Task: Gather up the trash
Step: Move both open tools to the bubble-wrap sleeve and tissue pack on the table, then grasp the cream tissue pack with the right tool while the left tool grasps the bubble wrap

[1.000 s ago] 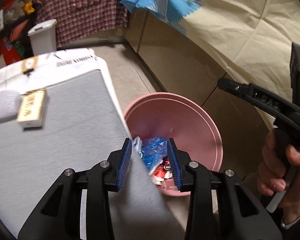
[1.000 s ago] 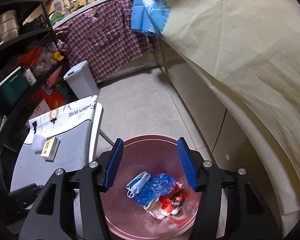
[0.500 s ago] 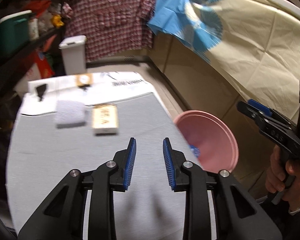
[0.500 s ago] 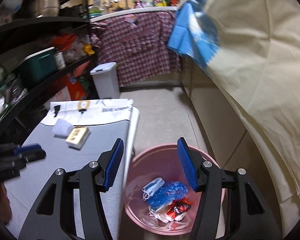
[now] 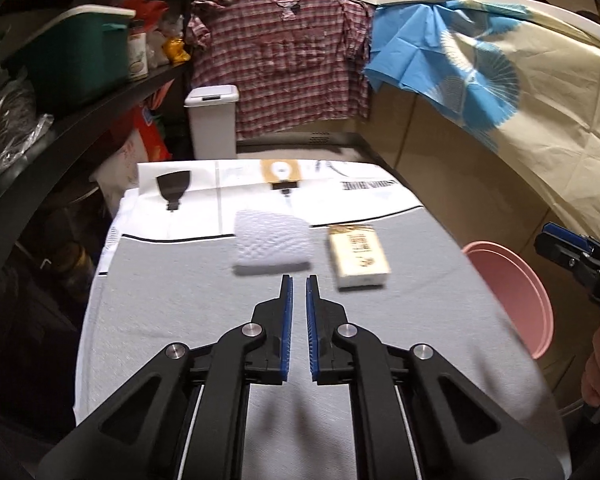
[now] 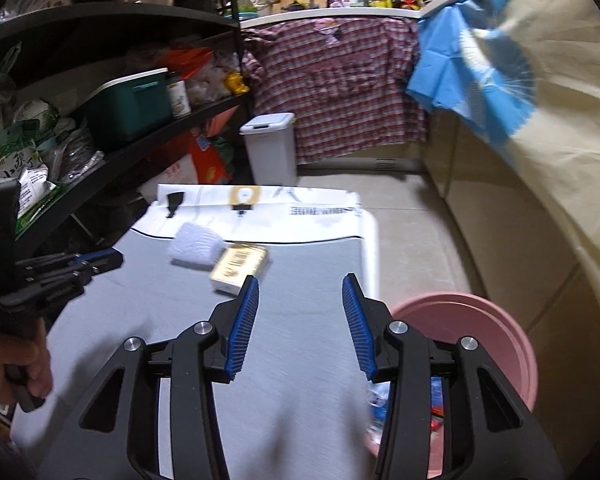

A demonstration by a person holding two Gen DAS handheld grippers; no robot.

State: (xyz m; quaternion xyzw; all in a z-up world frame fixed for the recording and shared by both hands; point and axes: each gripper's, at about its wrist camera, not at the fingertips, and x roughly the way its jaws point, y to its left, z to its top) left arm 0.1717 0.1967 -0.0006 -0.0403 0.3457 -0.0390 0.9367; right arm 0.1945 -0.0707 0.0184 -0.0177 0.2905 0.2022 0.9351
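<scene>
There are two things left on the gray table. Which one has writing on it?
The flat tan cardboard box has dark writing printed on its top. The white bumpy foam wrap beside it, to its left, is plain white with only a dimpled texture.
</scene>
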